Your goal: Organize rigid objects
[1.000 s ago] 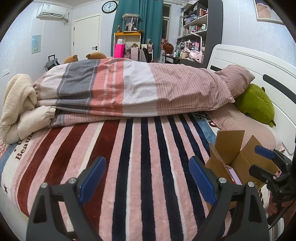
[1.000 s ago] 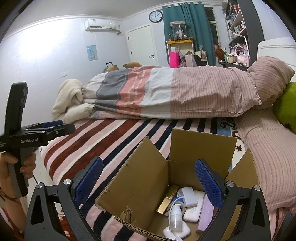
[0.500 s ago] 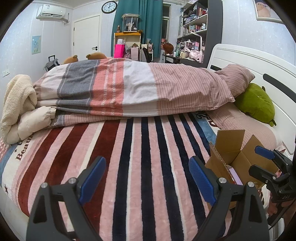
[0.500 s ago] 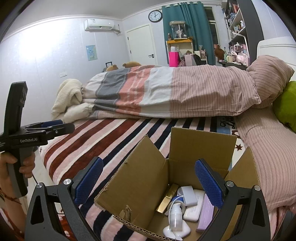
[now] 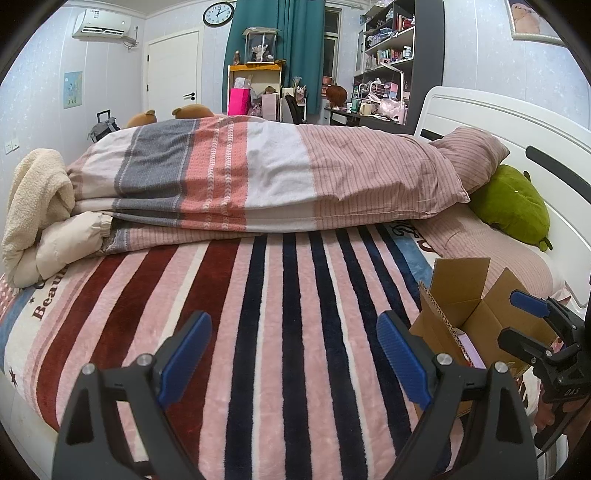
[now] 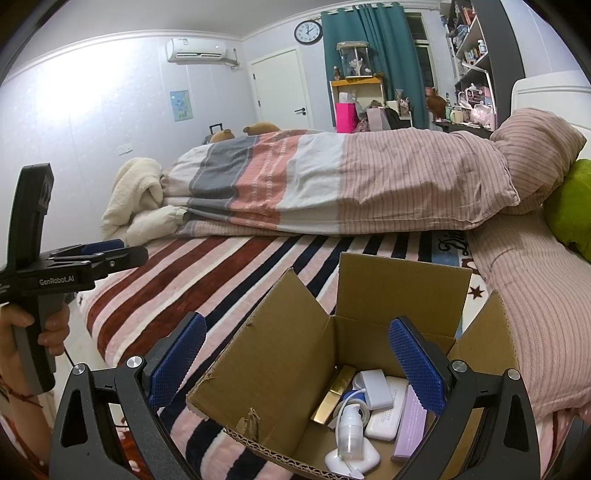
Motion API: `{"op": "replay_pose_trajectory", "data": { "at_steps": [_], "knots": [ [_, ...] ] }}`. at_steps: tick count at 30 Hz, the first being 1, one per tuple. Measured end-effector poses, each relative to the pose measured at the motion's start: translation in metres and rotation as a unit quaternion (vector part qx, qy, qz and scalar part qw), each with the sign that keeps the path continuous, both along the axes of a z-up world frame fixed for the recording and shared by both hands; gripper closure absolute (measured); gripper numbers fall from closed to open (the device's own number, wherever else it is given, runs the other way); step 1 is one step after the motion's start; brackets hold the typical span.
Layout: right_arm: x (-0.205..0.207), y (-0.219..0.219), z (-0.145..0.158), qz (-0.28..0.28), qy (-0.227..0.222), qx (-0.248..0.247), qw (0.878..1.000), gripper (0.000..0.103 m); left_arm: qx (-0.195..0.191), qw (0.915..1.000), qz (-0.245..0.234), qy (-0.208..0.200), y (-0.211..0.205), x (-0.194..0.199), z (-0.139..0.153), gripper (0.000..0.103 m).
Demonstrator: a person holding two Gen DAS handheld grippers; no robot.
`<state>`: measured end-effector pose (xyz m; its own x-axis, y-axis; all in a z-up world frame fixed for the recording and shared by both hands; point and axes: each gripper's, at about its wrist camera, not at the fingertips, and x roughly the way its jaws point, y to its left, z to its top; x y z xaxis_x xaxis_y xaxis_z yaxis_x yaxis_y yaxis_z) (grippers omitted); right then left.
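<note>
Cardboard box [image 6: 295, 354] sits open on the striped bed, small items inside, right tool [image 6: 295, 365] spread above it; likely best to descend straight onto one item, left tool [image 5: 291, 354] spread, idle.

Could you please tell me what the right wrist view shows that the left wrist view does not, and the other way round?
Only the right wrist view looks down into the cardboard box, showing a gold bar, a white pump bottle, a white case and a lilac box.

Only the left wrist view shows the green plush toy whole.

Both show the striped blanket, the folded quilt, the clock, and both grippers, left gripper and right gripper, open and empty.
</note>
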<state>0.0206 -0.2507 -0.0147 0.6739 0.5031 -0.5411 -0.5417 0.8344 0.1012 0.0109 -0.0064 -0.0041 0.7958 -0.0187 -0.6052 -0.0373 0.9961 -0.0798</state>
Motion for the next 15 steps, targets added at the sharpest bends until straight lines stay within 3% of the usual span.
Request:
{"op": "replay_pose_trajectory", "data": {
  "at_steps": [15],
  "knots": [
    [-0.0006,-0.0021,0.0003,-0.001,-0.001,0.0,1.0,0.003,0.0,1.0,0.0,0.0,-0.0002,0.0,0.0001,0.013]
  ]
}}
